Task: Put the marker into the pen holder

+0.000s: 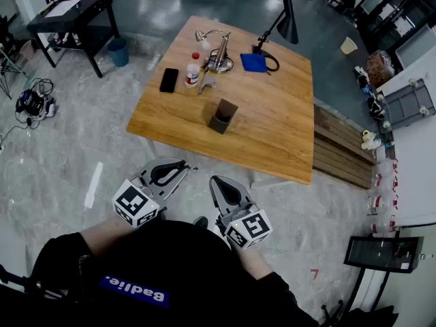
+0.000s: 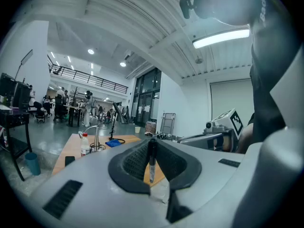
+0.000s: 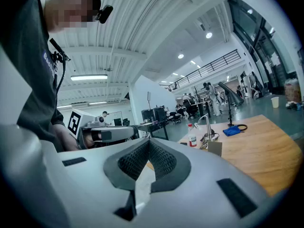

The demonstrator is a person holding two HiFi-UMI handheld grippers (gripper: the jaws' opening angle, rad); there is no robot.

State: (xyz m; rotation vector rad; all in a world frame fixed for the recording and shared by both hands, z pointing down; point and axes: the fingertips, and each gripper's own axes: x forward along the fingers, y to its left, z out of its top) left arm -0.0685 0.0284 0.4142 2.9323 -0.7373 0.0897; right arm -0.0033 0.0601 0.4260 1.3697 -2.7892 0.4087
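The dark square pen holder (image 1: pixel 223 116) stands upright near the middle of the wooden table (image 1: pixel 272 135); it also shows as a small box (image 3: pixel 214 148) in the right gripper view. Both grippers hang short of the table's near edge. My left gripper (image 1: pixel 181 167) is shut on a black marker (image 2: pixel 151 159), which stands upright between the jaws. My right gripper (image 1: pixel 213 181) sits beside it on the right, shut with nothing between its jaws (image 3: pixel 148 145). In the left gripper view the jaws hide the pen holder.
On the table's far side lie a black phone (image 1: pixel 169 80), a red-capped bottle (image 1: pixel 193 69), a metal stand (image 1: pixel 219 53), a blue cloth (image 1: pixel 253 62) and a black desk lamp (image 1: pixel 286 19). A black side table (image 1: pixel 71 16) and a blue bin (image 1: pixel 118 52) stand far left.
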